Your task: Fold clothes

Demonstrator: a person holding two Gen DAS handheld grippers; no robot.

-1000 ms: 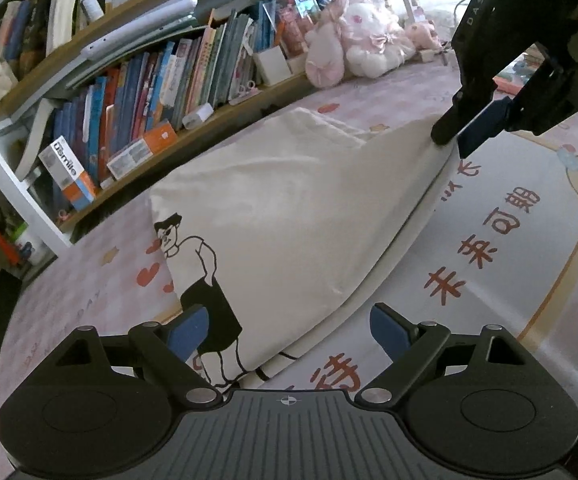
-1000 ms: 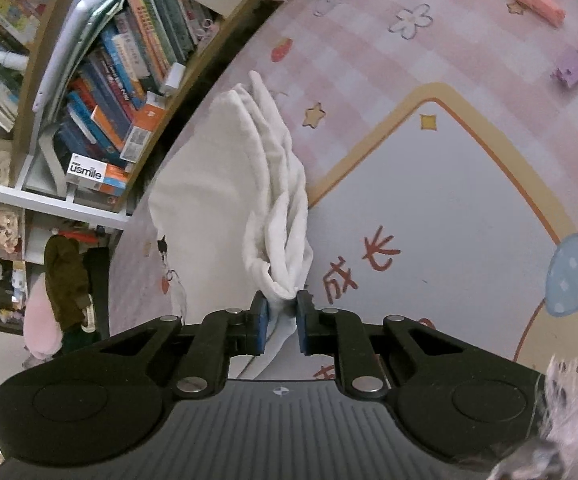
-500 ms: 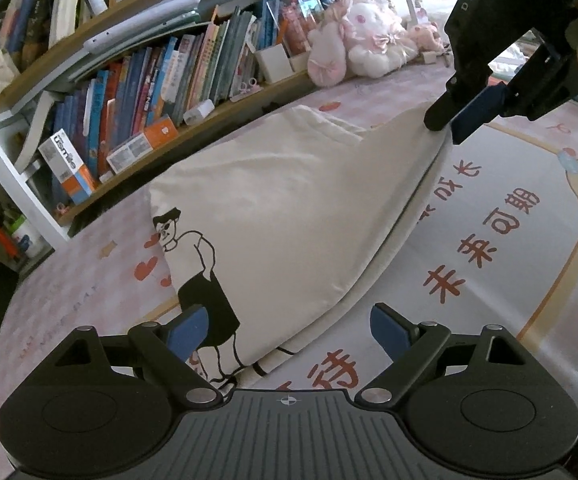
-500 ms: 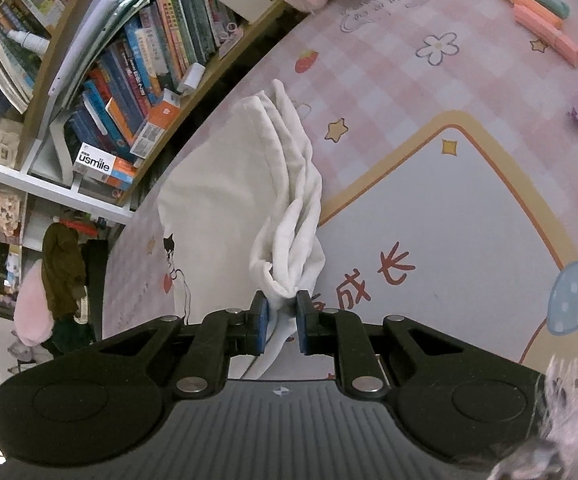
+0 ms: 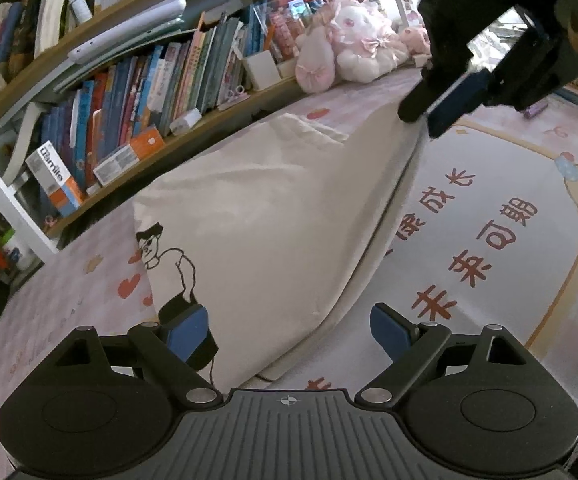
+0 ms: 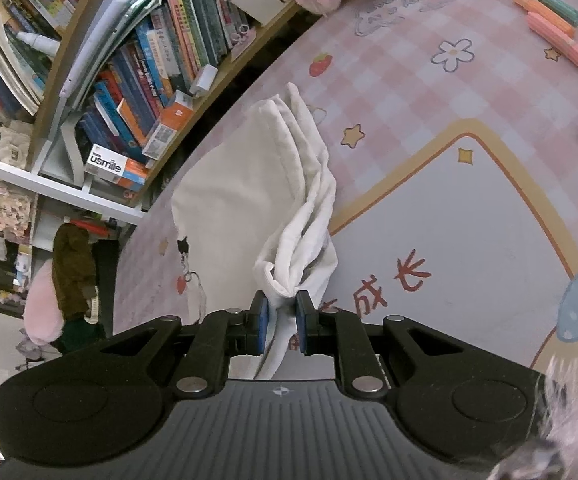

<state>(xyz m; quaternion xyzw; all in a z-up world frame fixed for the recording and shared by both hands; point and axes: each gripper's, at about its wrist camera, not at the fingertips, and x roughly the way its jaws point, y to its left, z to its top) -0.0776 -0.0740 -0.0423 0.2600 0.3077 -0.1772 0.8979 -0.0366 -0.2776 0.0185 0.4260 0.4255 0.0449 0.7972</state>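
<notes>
The right gripper [image 6: 280, 316] is clamping a bunched corner of the white garment [image 5: 273, 216] between its blue pads and lifting it clear of the play mat [image 6: 469, 216], so the cloth is hanging from that pinch in twisted folds. The left gripper [image 5: 289, 330] is standing wide open and holding nothing, hovering low over the garment's near edge, with the printed cartoon figure [image 5: 169, 264] just beside its left finger. The rest of the garment is lying flat on the mat, its far side running toward the bookshelf [image 5: 129, 92].

Assessment: the fold is under way but under-supported, since only one corner is being carried. For a clean result, the free gripper should be taking the matching near corner before the lifted edge is carried across (otherwise the cloth will likely be dragging and creasing on the diagonal). The pinch looks bunched rather than flat, so laying the edge down slowly and level should help the hem line up. The plush toys [image 5: 353, 48] and pens [image 6: 549, 28] are lying well apart from the work.
</notes>
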